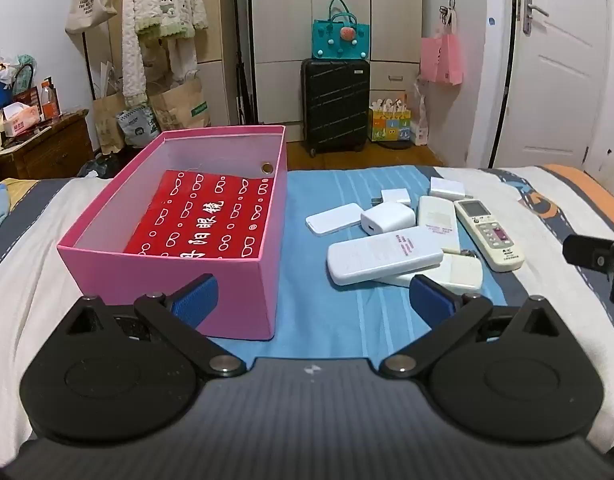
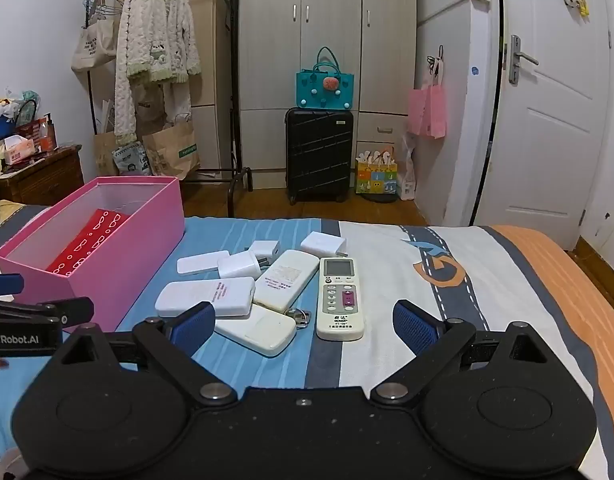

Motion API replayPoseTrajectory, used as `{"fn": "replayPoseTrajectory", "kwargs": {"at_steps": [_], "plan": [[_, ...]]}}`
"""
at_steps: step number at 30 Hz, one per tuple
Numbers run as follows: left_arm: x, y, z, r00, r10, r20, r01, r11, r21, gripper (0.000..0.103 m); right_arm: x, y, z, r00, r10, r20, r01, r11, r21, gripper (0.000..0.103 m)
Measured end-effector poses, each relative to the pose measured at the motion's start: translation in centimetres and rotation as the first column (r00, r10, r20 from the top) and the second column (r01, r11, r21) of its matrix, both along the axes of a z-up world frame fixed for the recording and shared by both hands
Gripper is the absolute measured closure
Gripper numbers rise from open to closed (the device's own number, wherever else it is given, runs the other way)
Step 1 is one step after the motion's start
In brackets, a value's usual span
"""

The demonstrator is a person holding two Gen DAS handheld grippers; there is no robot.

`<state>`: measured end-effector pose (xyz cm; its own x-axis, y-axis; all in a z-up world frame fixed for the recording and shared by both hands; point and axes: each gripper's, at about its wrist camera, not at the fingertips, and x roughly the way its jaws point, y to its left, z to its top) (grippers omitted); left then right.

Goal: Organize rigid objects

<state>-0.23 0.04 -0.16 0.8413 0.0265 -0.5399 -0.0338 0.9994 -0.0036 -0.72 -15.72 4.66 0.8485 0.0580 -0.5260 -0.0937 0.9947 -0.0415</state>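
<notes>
Both grippers spread, empty. Right gripper [image 2: 303, 326]: air-conditioner remote [image 2: 341, 298] just ahead between fingers. Likely light, stiff, smooth plastic; pinch across long sides. Pink box [image 1: 243, 292] ahead-left of left gripper [image 1: 313, 294].

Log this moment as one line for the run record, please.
left gripper: open, empty | right gripper: open, empty | pink box: holds red packet only | remotes and chargers: loose on bed, none moved yet

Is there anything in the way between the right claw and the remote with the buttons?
Nothing visible is. The right claw is open, and the remote with the buttons lies face up on the bed just ahead, near a small metal piece.
</notes>
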Motion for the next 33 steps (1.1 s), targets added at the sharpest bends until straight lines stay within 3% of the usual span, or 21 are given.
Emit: {"fn": "replayPoseTrajectory", "kwargs": {"at_steps": [2,7,33], "plan": [[1.2,-0.5,0.0,0.999,-0.005,-0.04,0.005,1.0,0.018,0.0,0.0,0.0,0.0,1.0,0.0,0.0,0.0,1.0,0.001,0.005],[0.1,-0.4,0.4,1.0,0.016,0.003,-0.017,1.0,0.023,0.0,0.0,-0.1,-0.1,1.0,-0.001,0.0,0.001,1.0,0.002,0.005],[-0.1,0.0,-0.4,0.999,0.026,0.024,-0.027,0.997,0.071,0.0,-0.5,0.1,0.0,1.0,-0.004,0.016,0.004,1.0,-0.001,0.005]]}}
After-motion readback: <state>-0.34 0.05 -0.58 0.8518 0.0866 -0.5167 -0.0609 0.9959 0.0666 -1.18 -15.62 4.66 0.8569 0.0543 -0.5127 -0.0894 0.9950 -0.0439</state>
